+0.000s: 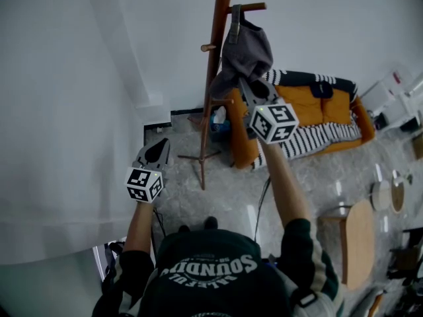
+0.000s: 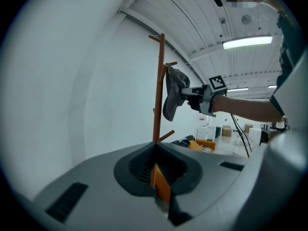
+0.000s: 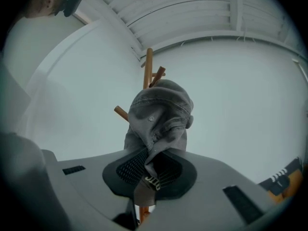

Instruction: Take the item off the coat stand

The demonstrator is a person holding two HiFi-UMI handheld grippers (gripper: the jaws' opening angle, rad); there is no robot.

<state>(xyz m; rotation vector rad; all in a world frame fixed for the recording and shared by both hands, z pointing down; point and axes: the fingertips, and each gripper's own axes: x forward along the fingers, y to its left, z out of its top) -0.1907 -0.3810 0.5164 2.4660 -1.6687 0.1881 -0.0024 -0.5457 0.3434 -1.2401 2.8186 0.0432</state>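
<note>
My right gripper [image 3: 151, 166] has its fingers clenched on the bottom edge of the grey cap [image 3: 159, 112]. The cap hangs on a peg of the brown coat stand [image 1: 213, 65], at the top middle of the head view. My left gripper [image 1: 156, 152] is low at the left of that view, well apart from the stand. Its fingers are pressed together with nothing in them. An orange sofa [image 1: 304, 101] sits to the right of the stand

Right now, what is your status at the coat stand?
Right gripper shut on grey cap. Cap hangs on stand peg. Left gripper shut, empty. Path clear.
</note>
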